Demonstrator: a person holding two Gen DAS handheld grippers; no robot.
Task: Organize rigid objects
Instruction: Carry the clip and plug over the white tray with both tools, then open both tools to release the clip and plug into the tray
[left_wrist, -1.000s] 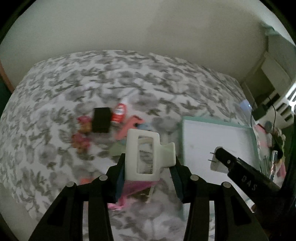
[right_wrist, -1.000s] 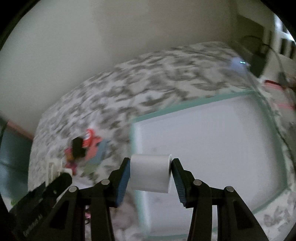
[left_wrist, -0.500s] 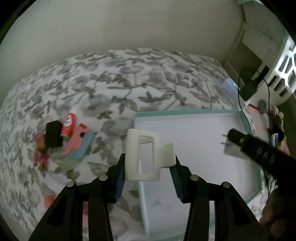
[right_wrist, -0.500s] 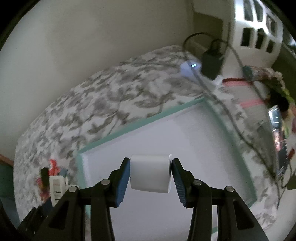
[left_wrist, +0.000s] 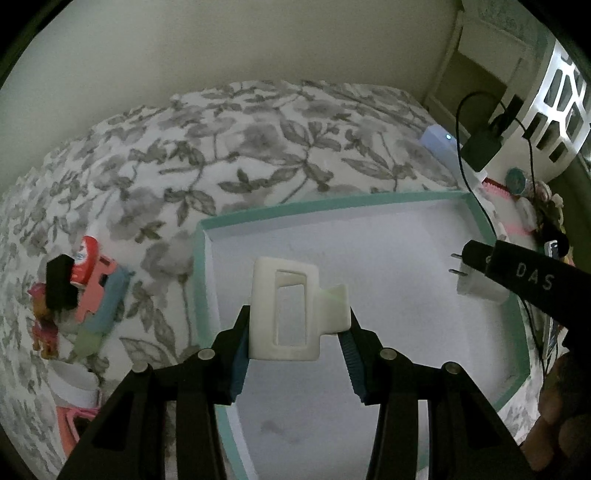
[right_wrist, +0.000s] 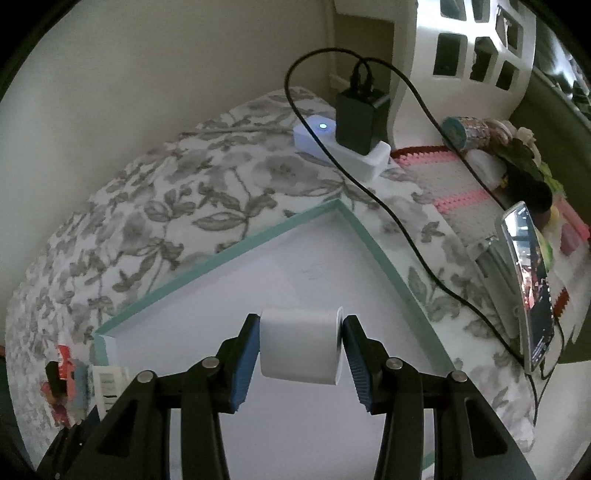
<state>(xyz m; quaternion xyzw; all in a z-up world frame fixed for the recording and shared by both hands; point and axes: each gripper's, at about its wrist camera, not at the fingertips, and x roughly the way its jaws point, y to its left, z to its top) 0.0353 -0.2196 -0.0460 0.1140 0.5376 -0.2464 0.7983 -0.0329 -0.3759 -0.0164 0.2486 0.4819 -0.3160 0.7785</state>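
Note:
My left gripper (left_wrist: 297, 325) is shut on a cream hair claw clip (left_wrist: 284, 306), held above the near left part of a white tray with a teal rim (left_wrist: 332, 206). My right gripper (right_wrist: 300, 332) is shut on a white plug adapter (right_wrist: 299, 347) over the same tray (right_wrist: 221, 254). In the left wrist view, the adapter (left_wrist: 476, 288) shows its two prongs by the tray's right rim. More objects lie in a pile on the floral bedspread to the left: a black block (left_wrist: 59, 284), a red-and-white tube (left_wrist: 85, 258), pink pieces (left_wrist: 98, 291) and a small toy figure (left_wrist: 44, 328).
A white power strip (right_wrist: 369, 158) with a black adapter (right_wrist: 354, 122) and a black cable (right_wrist: 406, 236) lies beyond the tray's far corner. A phone (right_wrist: 532, 288) leans to the right, near a pink-and-white mat (right_wrist: 443, 177). A wall runs behind the bed.
Both grippers have swung right, from over the pile and the tray's left edge to above the tray, each keeping its object. The pile has slid to the left of both views.

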